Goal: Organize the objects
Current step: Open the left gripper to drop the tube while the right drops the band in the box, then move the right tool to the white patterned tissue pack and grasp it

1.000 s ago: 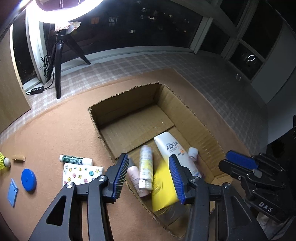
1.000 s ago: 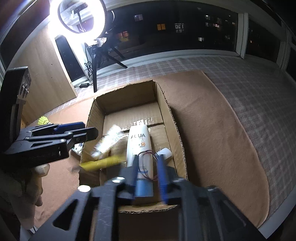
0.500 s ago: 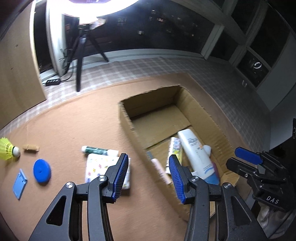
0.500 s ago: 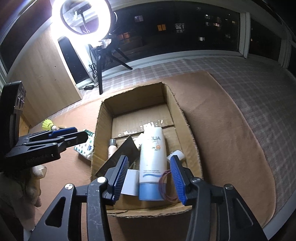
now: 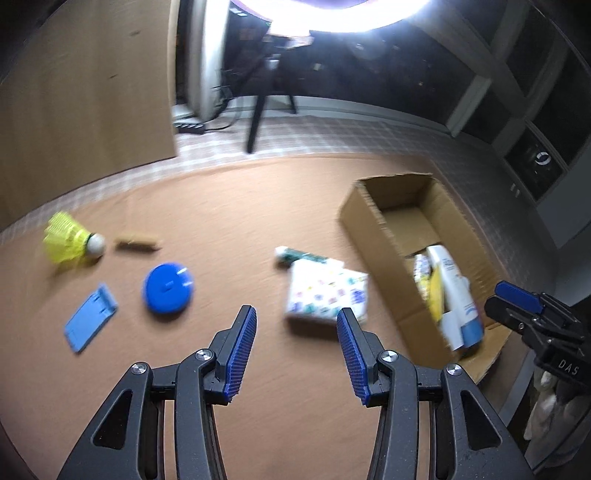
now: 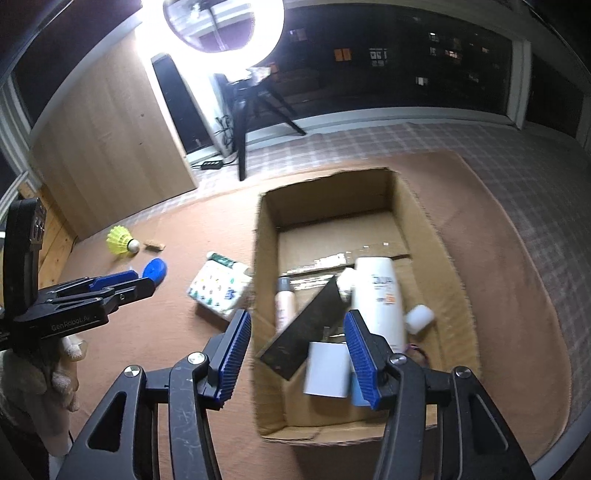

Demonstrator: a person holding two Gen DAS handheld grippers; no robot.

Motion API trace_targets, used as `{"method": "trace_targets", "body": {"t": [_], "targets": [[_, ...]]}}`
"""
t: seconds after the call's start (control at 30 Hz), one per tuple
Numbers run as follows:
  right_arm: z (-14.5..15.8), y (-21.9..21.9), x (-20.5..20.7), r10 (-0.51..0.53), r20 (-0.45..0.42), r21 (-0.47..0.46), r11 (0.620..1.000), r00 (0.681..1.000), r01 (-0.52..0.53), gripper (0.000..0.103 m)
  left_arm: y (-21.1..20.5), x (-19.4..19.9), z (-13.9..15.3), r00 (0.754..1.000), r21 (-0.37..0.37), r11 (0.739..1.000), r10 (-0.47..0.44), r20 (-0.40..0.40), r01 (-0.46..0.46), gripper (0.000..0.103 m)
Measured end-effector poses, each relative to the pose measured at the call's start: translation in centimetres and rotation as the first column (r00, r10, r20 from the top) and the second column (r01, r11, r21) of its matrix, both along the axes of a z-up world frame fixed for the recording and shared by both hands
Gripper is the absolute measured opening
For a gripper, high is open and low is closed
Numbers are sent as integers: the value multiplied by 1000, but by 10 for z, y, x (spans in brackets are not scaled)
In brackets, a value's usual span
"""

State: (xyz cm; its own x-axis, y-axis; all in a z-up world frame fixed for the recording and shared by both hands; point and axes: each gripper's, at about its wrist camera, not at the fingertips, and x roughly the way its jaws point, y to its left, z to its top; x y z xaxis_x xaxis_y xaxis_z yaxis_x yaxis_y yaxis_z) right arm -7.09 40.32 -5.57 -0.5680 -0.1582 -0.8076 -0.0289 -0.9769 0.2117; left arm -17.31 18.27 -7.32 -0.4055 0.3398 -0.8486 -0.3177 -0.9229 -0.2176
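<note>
My left wrist camera looks forward and down between my own spread jaws at the brown felt mat (image 5: pixel 229 206), with the open brown cardboard box (image 5: pixel 373 236) off to its right. My right wrist camera sits nearer that box (image 6: pixel 439 243) and looks straight down into it. Both views share the box, the white patterned pouch (image 5: pixel 327 291) (image 6: pixel 218 290), the yellow shuttlecock (image 5: pixel 68 236) (image 6: pixel 121 240) and the bright ring light (image 5: pixel 332 14) (image 6: pixel 221 22) behind.
</note>
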Motion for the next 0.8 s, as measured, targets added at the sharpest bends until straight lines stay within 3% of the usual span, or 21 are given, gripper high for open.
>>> {"method": "trace_targets", "body": {"t": [0.47, 0.8], "targets": [[3, -62, -14, 86, -31, -34, 996, 996, -87, 49, -105, 21, -13, 990, -1, 991, 135, 40, -136, 49], [-19, -106, -68, 223, 101, -40, 975, 970, -220, 49, -137, 46, -14, 985, 17, 986, 167, 51, -168, 49]]}}
